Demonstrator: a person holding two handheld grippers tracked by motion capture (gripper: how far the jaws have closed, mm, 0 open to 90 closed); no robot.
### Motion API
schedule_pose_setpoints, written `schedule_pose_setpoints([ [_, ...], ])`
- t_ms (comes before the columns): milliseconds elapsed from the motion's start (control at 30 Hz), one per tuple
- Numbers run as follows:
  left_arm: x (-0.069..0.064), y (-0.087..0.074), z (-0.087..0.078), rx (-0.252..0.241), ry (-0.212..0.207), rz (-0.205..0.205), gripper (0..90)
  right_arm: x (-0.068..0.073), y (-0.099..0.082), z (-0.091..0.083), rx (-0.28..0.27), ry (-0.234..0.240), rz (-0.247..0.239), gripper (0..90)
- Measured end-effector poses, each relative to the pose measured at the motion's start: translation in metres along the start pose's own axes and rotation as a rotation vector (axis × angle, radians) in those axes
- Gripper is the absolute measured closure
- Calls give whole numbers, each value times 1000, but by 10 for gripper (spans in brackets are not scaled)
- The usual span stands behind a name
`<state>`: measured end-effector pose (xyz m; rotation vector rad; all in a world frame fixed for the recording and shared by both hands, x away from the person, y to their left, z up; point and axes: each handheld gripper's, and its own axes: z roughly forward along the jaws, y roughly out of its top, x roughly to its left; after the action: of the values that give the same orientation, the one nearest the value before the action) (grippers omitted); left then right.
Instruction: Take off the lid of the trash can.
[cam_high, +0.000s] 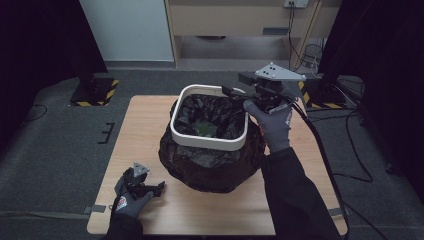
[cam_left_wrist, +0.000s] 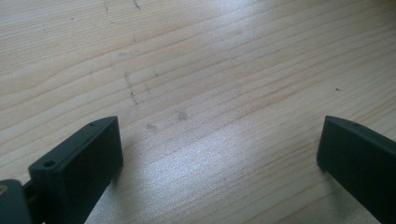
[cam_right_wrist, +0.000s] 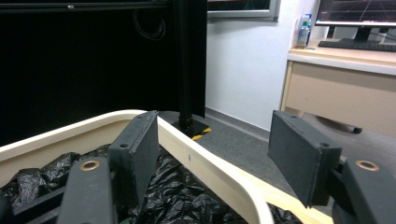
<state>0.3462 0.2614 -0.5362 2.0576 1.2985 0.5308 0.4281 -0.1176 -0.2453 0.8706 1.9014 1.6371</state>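
- Right gripper (cam_high: 231, 92), upper centre of high view: fingers spread wide, straddling the white bin rim (cam_high: 208, 140) over the black liner bag (cam_high: 210, 165).
- Left gripper (cam_high: 161, 186), lower left: fingers released, on the bare desk (cam_high: 150, 130).

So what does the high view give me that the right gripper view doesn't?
High view: the whole bin, its black bag bulging outside below the white rim, something green inside, and the left claw resting low on the table.
Right gripper view: the right claw open, its jaws straddling the rim, one inside and one outside.
Both: rim, bag and right claw.
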Motion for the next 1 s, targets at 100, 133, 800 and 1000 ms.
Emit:
schedule_pose_setpoints([
  [100,0,0,0,0,0,0,0,0,-2,4,13,-3,-8,336],
  [133,0,0,0,0,0,0,0,0,-2,5,18,-3,-5,336],
  [800,0,0,0,0,-2,-1,0,-4,-13,20,109,-6,-17,391],
  [1000,0,0,0,0,-2,-1,0,-6,-16,22,140,-11,-21,463],
])
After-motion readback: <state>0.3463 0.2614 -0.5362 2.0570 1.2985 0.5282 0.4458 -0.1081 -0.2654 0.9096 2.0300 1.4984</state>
